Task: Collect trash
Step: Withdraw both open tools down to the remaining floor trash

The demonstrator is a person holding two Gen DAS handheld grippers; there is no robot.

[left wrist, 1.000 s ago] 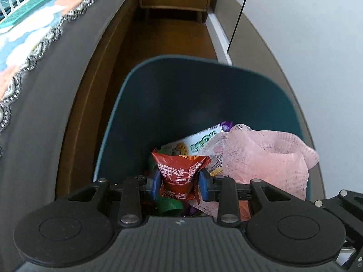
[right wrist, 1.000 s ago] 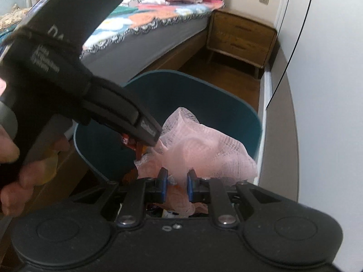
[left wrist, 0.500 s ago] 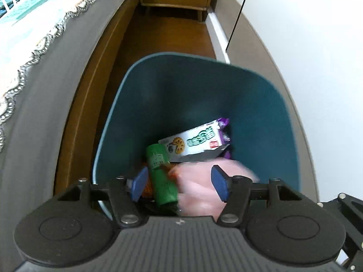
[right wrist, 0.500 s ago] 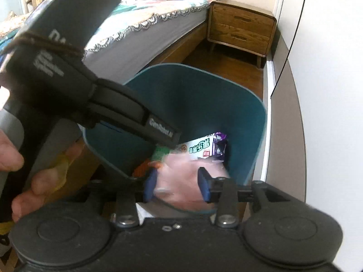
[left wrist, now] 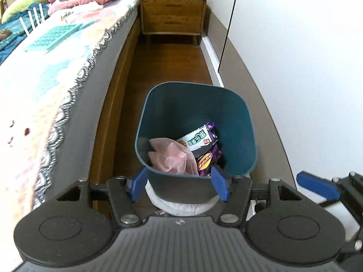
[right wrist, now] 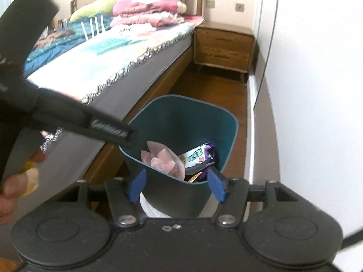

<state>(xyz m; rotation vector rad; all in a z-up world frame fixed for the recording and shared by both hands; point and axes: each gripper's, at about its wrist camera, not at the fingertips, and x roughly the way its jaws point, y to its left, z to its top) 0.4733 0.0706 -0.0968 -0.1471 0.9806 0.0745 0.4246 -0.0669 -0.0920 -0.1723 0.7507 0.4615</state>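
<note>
A teal trash bin [left wrist: 195, 113] stands on the floor between the bed and the wall. Inside it lie a pink net wrap [left wrist: 170, 156], a white snack packet [left wrist: 197, 139] and a purple wrapper [left wrist: 208, 158]. My left gripper [left wrist: 179, 185] hangs open above the bin's near rim with nothing between its blue pads. In the right wrist view the bin [right wrist: 186, 117] and the pink wrap [right wrist: 163, 161] show too. My right gripper [right wrist: 176, 185] is above the near rim, its jaws opening and empty. One of its blue pads [left wrist: 317, 185] shows at the right edge.
A bed [left wrist: 56, 79] with a patterned cover runs along the left. At the far end stands a wooden nightstand [left wrist: 172, 15]. White wardrobe doors [left wrist: 295, 56] close off the right. Something white [left wrist: 181, 206] lies at the bin's near foot. A hand [right wrist: 13, 185] holds the left gripper's handle.
Both grippers opened: the left let go of a red packet, the right of the pink net wrap, which dropped into the bin. Both then rose up and back from the bin.
</note>
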